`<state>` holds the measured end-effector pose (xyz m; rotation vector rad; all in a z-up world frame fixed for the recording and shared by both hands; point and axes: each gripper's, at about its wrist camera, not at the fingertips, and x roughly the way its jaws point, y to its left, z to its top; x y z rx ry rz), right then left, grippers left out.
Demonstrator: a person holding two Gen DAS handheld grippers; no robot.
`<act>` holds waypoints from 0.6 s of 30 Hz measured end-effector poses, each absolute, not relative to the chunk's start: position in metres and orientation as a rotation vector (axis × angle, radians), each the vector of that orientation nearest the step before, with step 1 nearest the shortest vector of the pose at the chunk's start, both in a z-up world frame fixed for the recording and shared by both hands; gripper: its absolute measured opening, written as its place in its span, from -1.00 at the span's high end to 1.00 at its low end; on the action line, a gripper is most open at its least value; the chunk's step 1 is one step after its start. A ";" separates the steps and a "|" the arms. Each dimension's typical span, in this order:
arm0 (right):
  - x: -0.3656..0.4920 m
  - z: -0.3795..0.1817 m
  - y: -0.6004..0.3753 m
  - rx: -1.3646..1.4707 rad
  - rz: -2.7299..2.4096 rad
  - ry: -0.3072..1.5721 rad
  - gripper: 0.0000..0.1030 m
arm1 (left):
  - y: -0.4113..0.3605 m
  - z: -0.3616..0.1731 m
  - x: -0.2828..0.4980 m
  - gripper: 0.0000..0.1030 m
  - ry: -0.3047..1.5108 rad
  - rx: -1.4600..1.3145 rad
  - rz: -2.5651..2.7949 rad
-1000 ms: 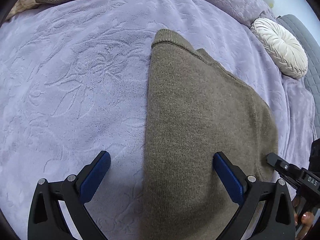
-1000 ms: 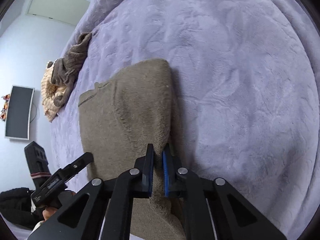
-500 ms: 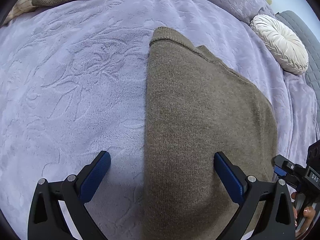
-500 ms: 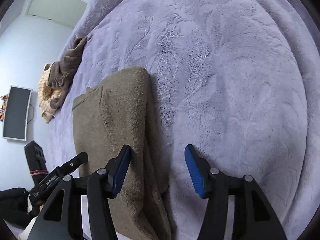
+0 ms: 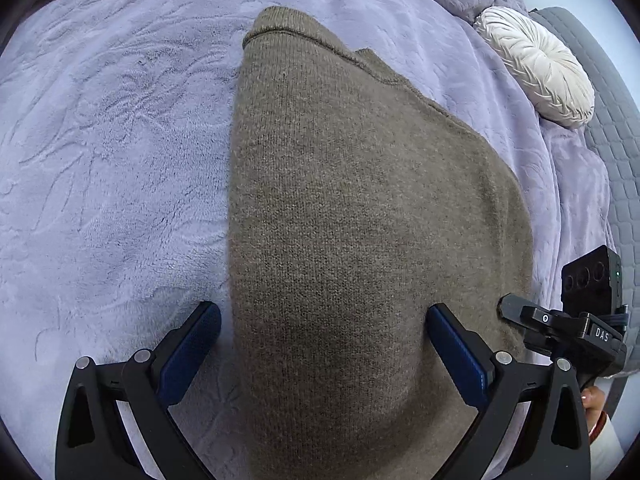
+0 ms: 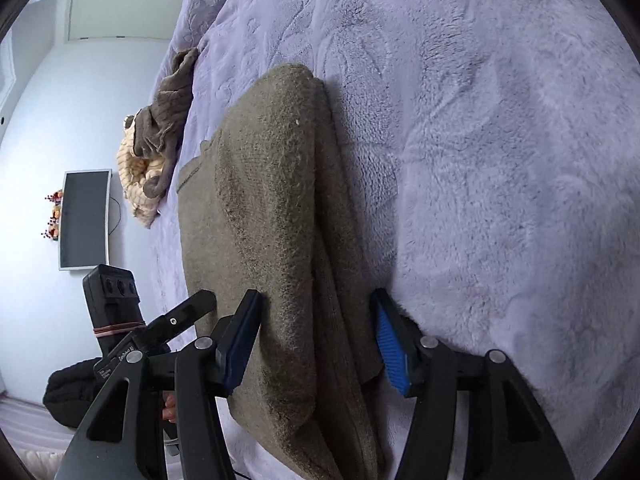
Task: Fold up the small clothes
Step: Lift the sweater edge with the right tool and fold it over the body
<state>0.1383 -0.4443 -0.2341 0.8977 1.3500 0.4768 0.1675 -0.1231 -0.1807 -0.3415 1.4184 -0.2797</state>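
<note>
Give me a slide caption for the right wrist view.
Open right gripper straddling the folded brown sweater's edge on a lavender blanket.

Lavender blanket (image 5: 120,184) over the bed. White round pillow (image 5: 536,62) by grey headboard (image 5: 608,128). Wall monitor (image 6: 84,220). Black bundle (image 6: 68,392) on floor.

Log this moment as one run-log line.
stage: mid-fold | brown knit garment: folded, flat on lilac blanket | left gripper: open, straddling garment edge | right gripper: open, straddling other edge
</note>
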 end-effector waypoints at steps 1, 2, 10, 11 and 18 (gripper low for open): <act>0.140 -0.235 -0.443 0.905 0.479 1.353 -0.18 | -0.123 -0.182 0.167 -1.00 1.418 -0.345 -0.280; 0.142 -0.235 -0.442 0.903 0.480 1.357 -0.18 | -0.123 -0.182 0.167 -1.00 1.417 -0.346 -0.282; 0.148 -0.190 -0.410 0.710 0.584 1.312 -0.18 | -0.122 -0.183 0.167 -1.00 1.419 -0.334 -0.284; 0.149 -0.185 -0.406 0.689 0.600 1.304 -0.18 | -0.123 -0.183 0.168 -1.00 1.417 -0.335 -0.283; 0.161 -0.213 -0.411 0.665 0.563 1.370 -0.18 | -0.136 -0.183 0.174 -1.00 1.416 -0.299 -0.298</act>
